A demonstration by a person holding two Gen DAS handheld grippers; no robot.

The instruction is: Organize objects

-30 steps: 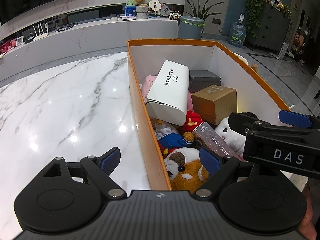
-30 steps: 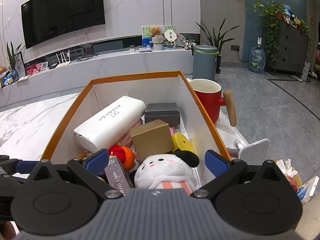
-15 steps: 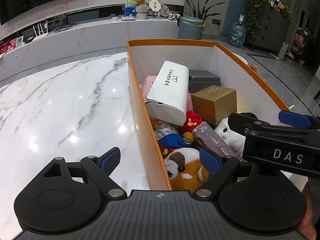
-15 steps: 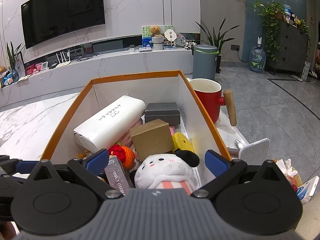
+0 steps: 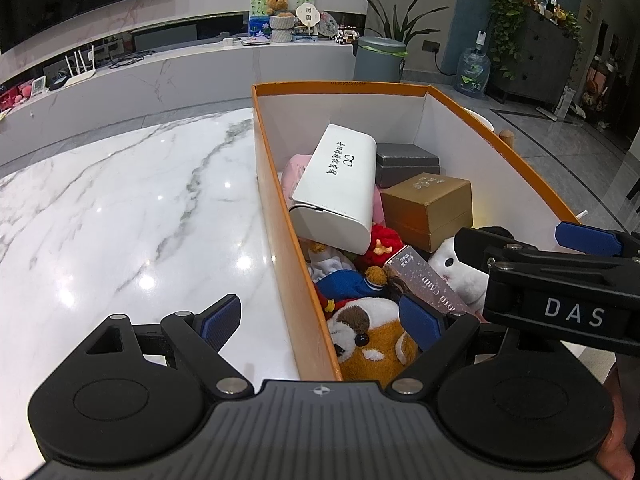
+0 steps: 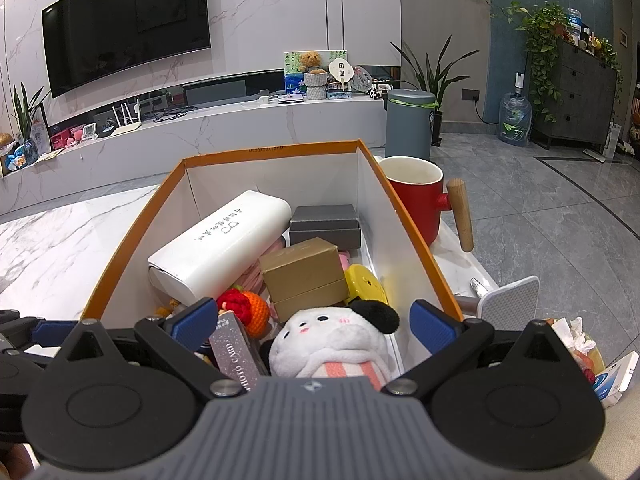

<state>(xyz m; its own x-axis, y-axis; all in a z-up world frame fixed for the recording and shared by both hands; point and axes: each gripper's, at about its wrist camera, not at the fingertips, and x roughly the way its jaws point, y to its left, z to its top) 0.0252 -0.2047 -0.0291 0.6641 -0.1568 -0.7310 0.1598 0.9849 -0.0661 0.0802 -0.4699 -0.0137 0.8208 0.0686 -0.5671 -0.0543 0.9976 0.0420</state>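
Your left gripper point(image 5: 320, 316) and your right gripper point(image 6: 316, 324) both have their fingers spread wide and hold nothing. The orange box point(image 6: 132, 236) sits on the marble surface point(image 5: 120, 208), full of toys and small boxes, with the panda plush point(image 6: 332, 340) just under your right gripper.

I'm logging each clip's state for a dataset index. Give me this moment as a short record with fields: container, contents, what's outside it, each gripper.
container: orange-edged box on marble table
contents: white pouch, gray box, gold box, panda plush, dog plush, photo card pack
outside, right of box: red mug with wooden handle
left gripper: open, straddling the box's left wall, holding nothing
right gripper: open, over the panda plush, holding nothing
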